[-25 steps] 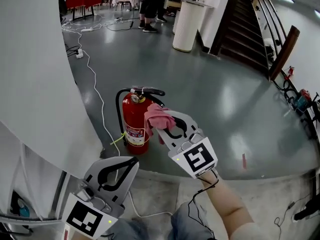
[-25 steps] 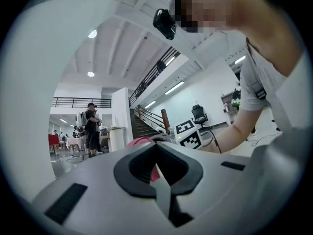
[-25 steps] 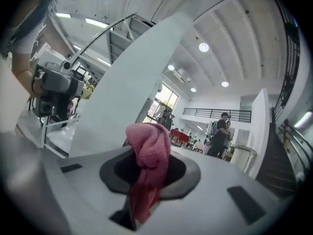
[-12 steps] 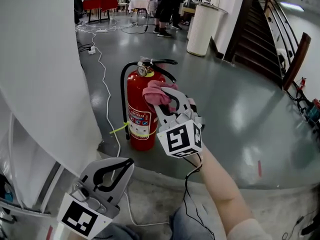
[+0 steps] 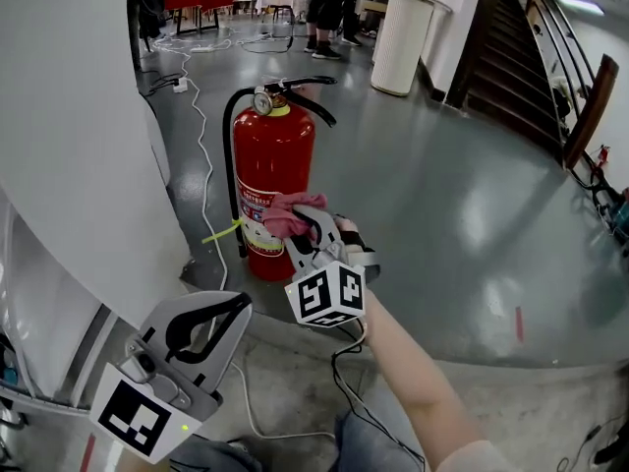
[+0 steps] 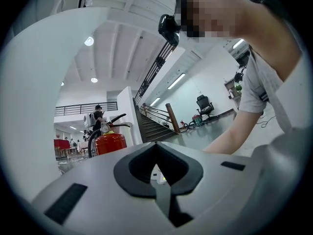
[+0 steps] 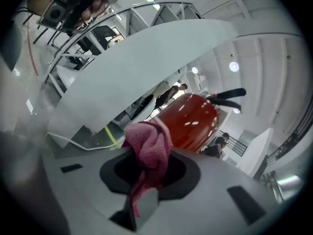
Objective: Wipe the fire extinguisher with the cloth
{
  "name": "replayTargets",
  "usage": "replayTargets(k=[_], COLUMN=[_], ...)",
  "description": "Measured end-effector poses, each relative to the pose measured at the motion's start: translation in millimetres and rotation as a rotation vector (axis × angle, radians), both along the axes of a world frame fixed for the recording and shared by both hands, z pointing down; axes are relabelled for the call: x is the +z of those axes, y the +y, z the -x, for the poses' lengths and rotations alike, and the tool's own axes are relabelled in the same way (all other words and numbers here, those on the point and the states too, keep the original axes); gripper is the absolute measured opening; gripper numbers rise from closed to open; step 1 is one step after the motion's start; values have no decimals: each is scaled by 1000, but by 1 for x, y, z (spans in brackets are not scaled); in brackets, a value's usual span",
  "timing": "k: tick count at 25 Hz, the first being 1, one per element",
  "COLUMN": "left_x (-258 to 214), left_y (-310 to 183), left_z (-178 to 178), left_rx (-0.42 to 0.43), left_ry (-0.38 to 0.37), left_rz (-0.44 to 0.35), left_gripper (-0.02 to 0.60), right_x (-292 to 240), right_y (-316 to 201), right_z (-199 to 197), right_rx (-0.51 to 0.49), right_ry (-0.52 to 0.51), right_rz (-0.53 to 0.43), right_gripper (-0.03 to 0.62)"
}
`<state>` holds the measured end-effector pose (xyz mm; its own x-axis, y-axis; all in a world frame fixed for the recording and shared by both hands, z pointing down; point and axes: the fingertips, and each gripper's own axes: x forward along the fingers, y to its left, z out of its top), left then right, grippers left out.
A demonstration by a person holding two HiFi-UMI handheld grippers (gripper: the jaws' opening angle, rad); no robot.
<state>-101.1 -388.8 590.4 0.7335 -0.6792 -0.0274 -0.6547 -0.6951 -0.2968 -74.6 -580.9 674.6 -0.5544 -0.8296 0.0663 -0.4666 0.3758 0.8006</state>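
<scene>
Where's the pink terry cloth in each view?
Head view: pink terry cloth centre, held by the right gripper, in front of the red fire extinguisher.
Left gripper view: not in it.
Right gripper view: cloth centre, bunched between the jaws.
Shared landmark: the fire extinguisher, in all three views.

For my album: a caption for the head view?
Right gripper holds a pink cloth at the extinguisher; left gripper shut, empty.

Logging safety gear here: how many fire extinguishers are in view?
1. The fire extinguisher stands beside the white wall, behind the pink cloth in the right claw. More may be hidden.
</scene>
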Motion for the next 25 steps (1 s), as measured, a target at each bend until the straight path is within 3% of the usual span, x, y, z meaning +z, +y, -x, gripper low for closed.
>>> replayTargets(k=[6, 10, 25], left_x=[19, 27, 1], left_y=[-2, -1, 12], left_z=[-7, -9, -12], left_rx=[-4, -3, -25], left_ry=[-29, -55, -58], left_rz=[12, 28, -8], left_gripper=[8, 8, 8], right_x=[101, 116, -89], right_y=[-2, 0, 4], right_z=[11, 12, 15], right_rx=[3, 25, 31], right_ry=[135, 162, -41], right_rz=[128, 161, -115], right_gripper=[80, 80, 80])
